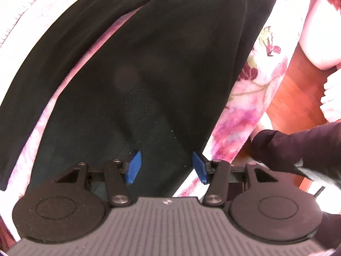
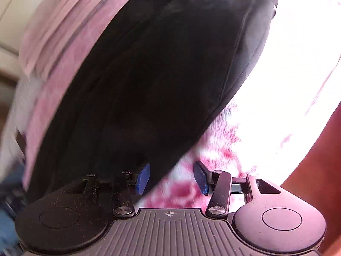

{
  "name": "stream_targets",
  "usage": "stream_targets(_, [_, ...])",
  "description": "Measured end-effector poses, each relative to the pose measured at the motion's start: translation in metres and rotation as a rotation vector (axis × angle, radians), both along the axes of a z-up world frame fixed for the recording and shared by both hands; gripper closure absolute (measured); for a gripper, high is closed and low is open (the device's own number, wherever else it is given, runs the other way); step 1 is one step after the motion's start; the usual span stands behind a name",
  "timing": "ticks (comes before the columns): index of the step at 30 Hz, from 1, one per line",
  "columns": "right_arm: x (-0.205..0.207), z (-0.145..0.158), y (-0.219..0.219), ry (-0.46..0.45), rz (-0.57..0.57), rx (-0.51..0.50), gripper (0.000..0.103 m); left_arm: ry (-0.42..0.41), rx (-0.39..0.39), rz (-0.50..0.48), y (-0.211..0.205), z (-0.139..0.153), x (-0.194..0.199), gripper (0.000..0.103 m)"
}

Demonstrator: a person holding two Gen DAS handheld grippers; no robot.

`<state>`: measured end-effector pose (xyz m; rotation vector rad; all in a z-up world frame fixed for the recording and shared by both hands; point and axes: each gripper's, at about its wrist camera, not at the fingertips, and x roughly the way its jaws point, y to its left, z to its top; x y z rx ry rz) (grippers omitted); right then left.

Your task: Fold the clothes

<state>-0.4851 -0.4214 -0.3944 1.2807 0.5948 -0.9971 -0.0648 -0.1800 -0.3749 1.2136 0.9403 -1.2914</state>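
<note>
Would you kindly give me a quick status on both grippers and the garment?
Left gripper open over black garment. Right gripper open at its edge, nothing held. Garment flat on floral sheet. Nothing in the way.

1. A black garment [image 1: 162,68] is seen laid flat, filling the centre and upper left of the left wrist view; a long strip of it is split off along the left by a narrow gap.
2. In the right wrist view the same black garment [image 2: 153,74] is spread from the upper right down to the lower left, with a stitched edge shown along its right side.
</note>
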Motion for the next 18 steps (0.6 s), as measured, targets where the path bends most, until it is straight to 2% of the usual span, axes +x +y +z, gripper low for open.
stream_targets(1, [-0.001, -0.002, -0.003, -0.016, 0.005, -0.003, 0.059, -0.011, 0.004, -0.003, 0.0, 0.001, -0.004, 0.053])
stream_targets(2, [-0.002, -0.003, -0.006, -0.019, 0.018, -0.004, 0.076, -0.027, 0.007, -0.008, -0.001, 0.003, -0.006, 0.053])
stream_targets(3, [-0.003, -0.003, -0.008, 0.005, 0.043, 0.005, 0.1, -0.042, 0.001, -0.014, -0.002, 0.006, -0.009, 0.053])
stream_targets(7, [-0.024, -0.003, -0.014, 0.046, 0.111, 0.036, 0.1, -0.053, -0.064, -0.047, -0.006, 0.027, -0.033, 0.053])
stream_targets(10, [-0.029, -0.007, -0.013, 0.045, 0.131, 0.048, 0.1, -0.029, -0.105, -0.094, -0.015, 0.037, -0.059, 0.053])
stream_targets(13, [-0.03, -0.002, -0.016, 0.087, 0.157, 0.062, 0.097, 0.022, -0.123, -0.115, -0.024, 0.034, -0.081, 0.053])
stream_targets(15, [-0.029, 0.008, -0.016, 0.177, 0.186, 0.038, 0.087, 0.051, -0.135, -0.126, -0.031, 0.027, -0.093, 0.053])
stream_targets(16, [-0.027, 0.016, -0.016, 0.211, 0.205, 0.005, 0.078, 0.067, -0.135, -0.124, -0.035, 0.022, -0.097, 0.053])
stream_targets(18, [-0.022, 0.033, -0.016, 0.21, 0.243, -0.092, 0.065, 0.103, -0.133, -0.114, -0.043, 0.011, -0.104, 0.053])
